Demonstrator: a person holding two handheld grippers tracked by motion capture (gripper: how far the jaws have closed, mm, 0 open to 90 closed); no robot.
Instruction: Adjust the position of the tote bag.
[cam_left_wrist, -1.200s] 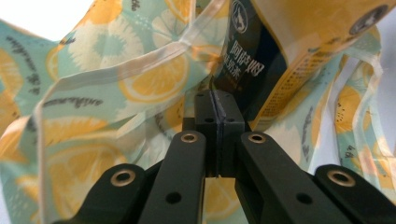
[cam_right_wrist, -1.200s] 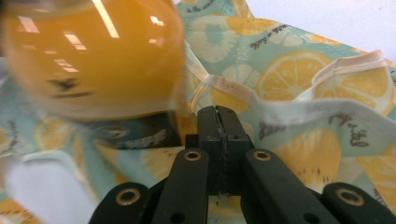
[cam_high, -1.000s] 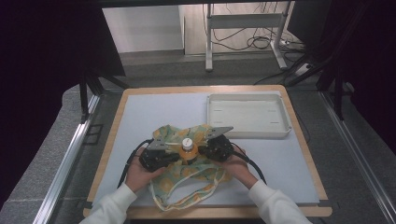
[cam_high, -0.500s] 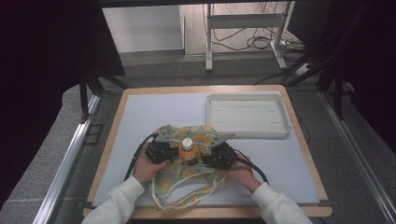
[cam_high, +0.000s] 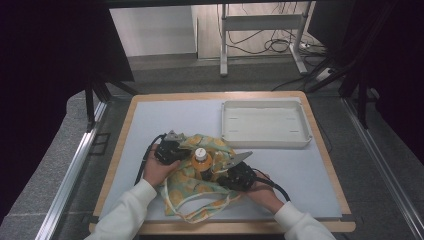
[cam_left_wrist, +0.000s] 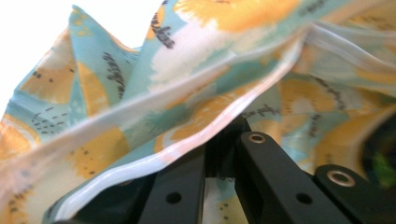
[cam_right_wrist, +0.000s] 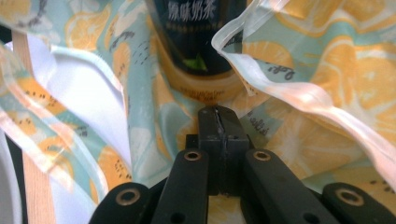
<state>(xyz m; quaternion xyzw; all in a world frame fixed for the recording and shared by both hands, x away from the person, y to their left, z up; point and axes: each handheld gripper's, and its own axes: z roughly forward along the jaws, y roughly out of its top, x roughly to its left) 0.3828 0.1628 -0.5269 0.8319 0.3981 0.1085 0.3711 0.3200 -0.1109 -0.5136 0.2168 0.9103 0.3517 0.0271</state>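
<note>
Two grippers clamped on the bag

Left gripper (cam_high: 176, 146) and right gripper (cam_high: 231, 167) each pinch the fabric of the lemon-print bag (cam_high: 197, 185), jaws closed. Bag lies on the mat's near half, a bottle (cam_high: 200, 159) standing upright in it between both grippers. White tray (cam_high: 265, 144) sits just beyond.

Both tongs, left (cam_high: 176, 146) and right (cam_high: 226, 167), clamped tight, angled inward.

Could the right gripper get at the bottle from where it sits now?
Probably yes: the right gripper, fingers shut, sits close in front of the bottle, with the patterned bag's folds lying beside rather than across the way.
</note>
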